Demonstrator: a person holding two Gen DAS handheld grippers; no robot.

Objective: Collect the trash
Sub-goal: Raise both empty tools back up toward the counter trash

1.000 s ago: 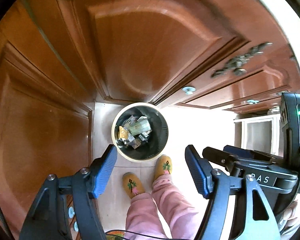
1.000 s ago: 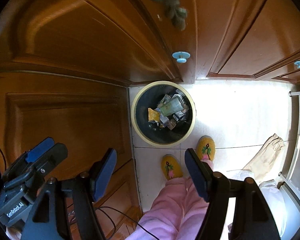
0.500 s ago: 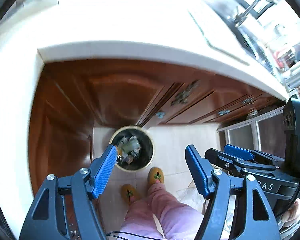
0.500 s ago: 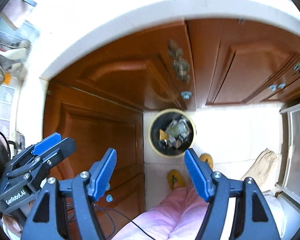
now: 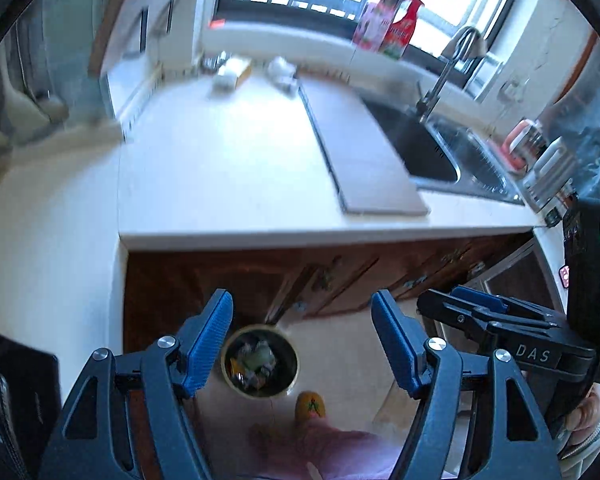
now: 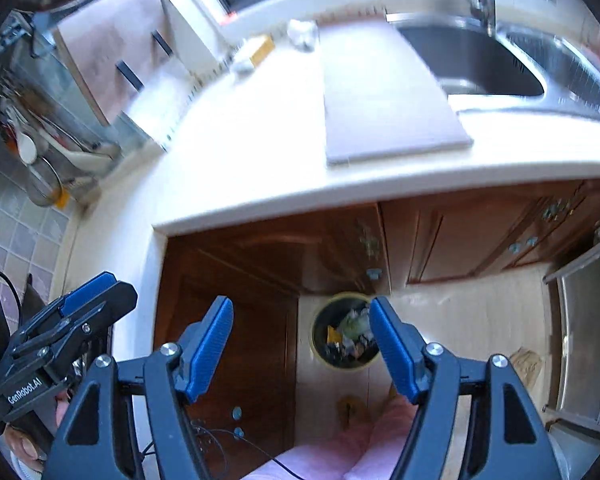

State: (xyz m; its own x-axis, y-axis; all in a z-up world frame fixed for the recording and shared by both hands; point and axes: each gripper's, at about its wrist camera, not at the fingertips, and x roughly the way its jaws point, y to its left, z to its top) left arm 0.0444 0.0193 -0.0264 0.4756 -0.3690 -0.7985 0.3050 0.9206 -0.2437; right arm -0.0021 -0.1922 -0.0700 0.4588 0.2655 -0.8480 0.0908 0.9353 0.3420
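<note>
A round trash bin (image 5: 259,361) with a cream rim stands on the floor far below, holding several scraps; it also shows in the right wrist view (image 6: 346,338). My left gripper (image 5: 302,344) is open and empty, high above the bin. My right gripper (image 6: 302,346) is open and empty too, beside the left one (image 6: 66,332). On the white countertop (image 5: 220,176), crumpled white paper (image 5: 281,71) and a small yellow-and-white box (image 5: 232,74) lie near the back wall; both also show in the right wrist view (image 6: 303,35) (image 6: 252,55).
A grey board (image 5: 360,148) lies on the counter beside a steel sink (image 5: 432,148) with a tap (image 5: 444,76). Brown cabinet doors (image 6: 472,240) run under the counter. Utensils hang at the left (image 6: 32,148). The person's pink trousers (image 5: 324,452) and yellow slippers are below.
Both grippers have risen from near the floor to above counter height. The bin has shrunk in view and the countertop, sink and window have come into sight. Both stay open.
</note>
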